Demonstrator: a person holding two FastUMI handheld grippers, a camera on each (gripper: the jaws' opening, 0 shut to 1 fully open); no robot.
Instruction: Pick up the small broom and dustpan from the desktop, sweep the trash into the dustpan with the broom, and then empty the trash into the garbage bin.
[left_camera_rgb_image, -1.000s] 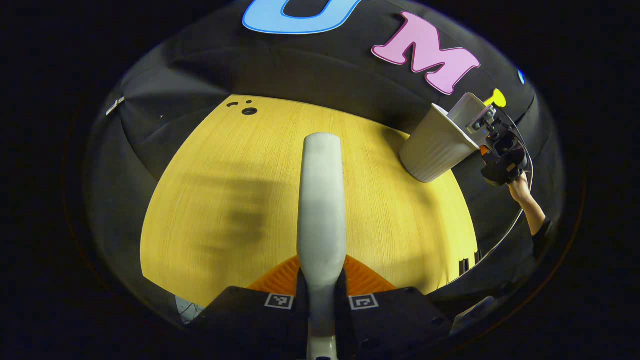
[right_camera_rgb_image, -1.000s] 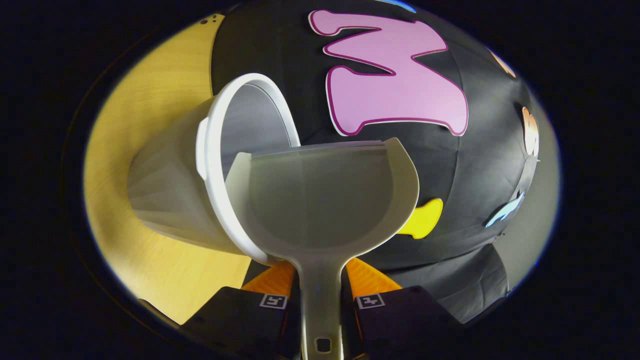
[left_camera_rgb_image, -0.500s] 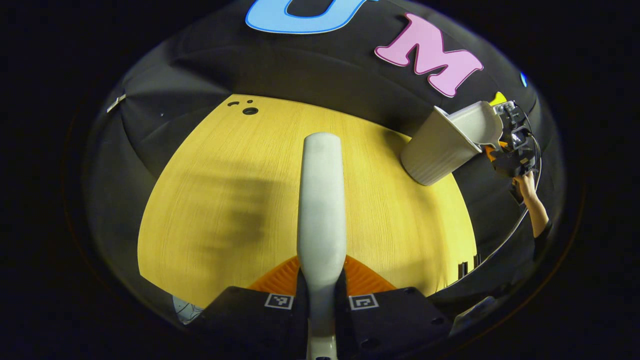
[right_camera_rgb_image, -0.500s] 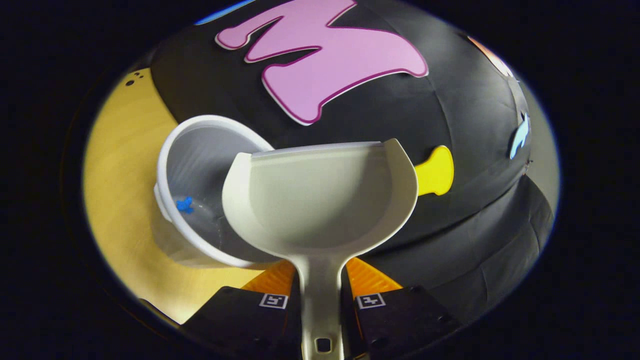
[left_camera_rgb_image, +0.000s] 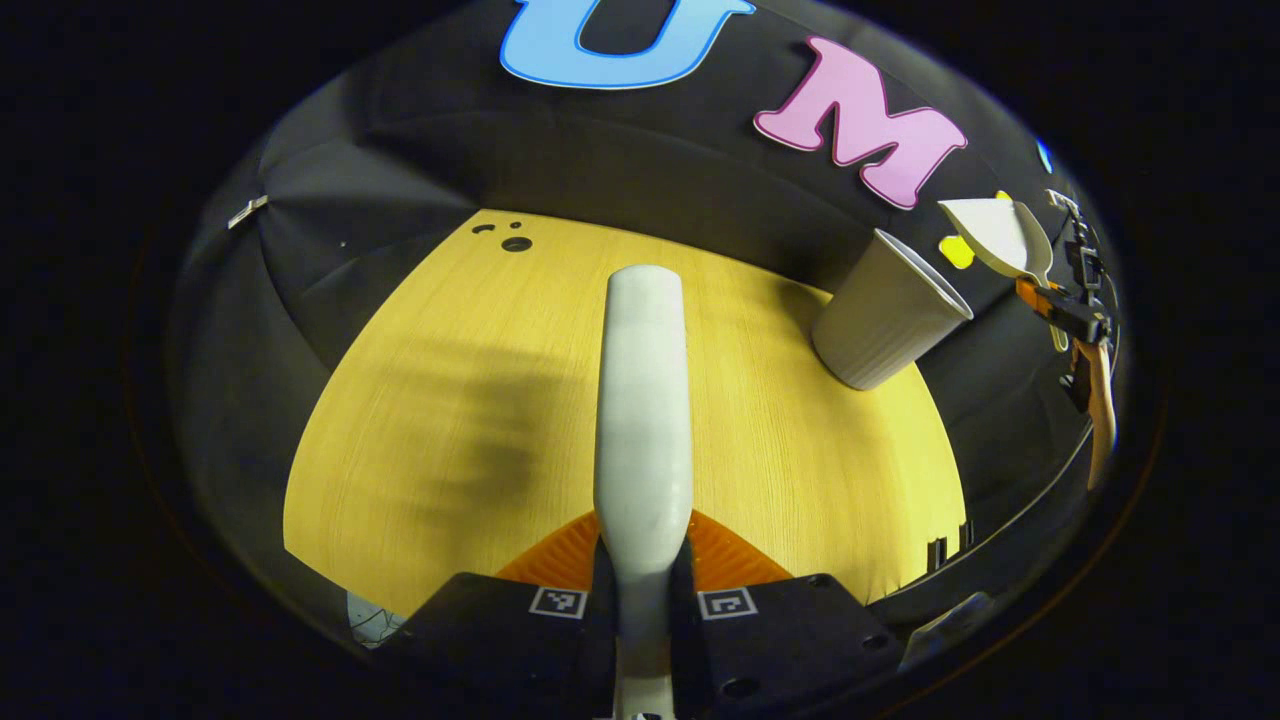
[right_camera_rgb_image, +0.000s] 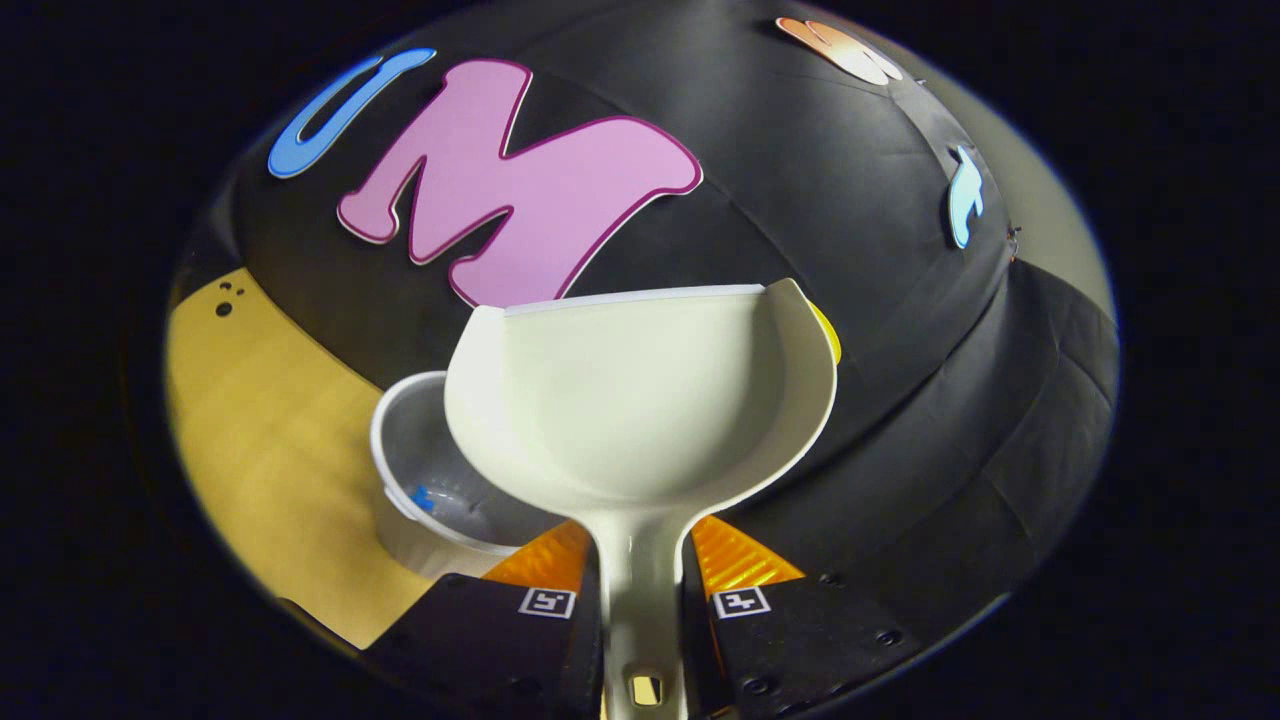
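Note:
In the left gripper view my left gripper (left_camera_rgb_image: 645, 590) is shut on the pale broom handle (left_camera_rgb_image: 643, 400), which points forward over the yellow desktop (left_camera_rgb_image: 440, 400). The white ribbed garbage bin (left_camera_rgb_image: 885, 312) stands at the desk's far right. Beyond it the right gripper (left_camera_rgb_image: 1045, 290) holds the dustpan (left_camera_rgb_image: 995, 235) up in the air, apart from the bin. In the right gripper view my right gripper (right_camera_rgb_image: 645, 590) is shut on the handle of the cream dustpan (right_camera_rgb_image: 640, 400), whose scoop looks bare. Below and to its left is the bin (right_camera_rgb_image: 425, 495) with a blue scrap (right_camera_rgb_image: 423, 496) inside.
The desktop (right_camera_rgb_image: 270, 450) ends at the black cloth wall behind the bin. Small dark holes (left_camera_rgb_image: 515, 243) mark the desk's far left corner. A forearm (left_camera_rgb_image: 1102, 410) shows at the right edge of the left gripper view.
The right gripper has lifted the dustpan up and away from the bin's mouth and levelled it. The bin now sits lower in the right gripper view. The broom stays held, hardly moved.

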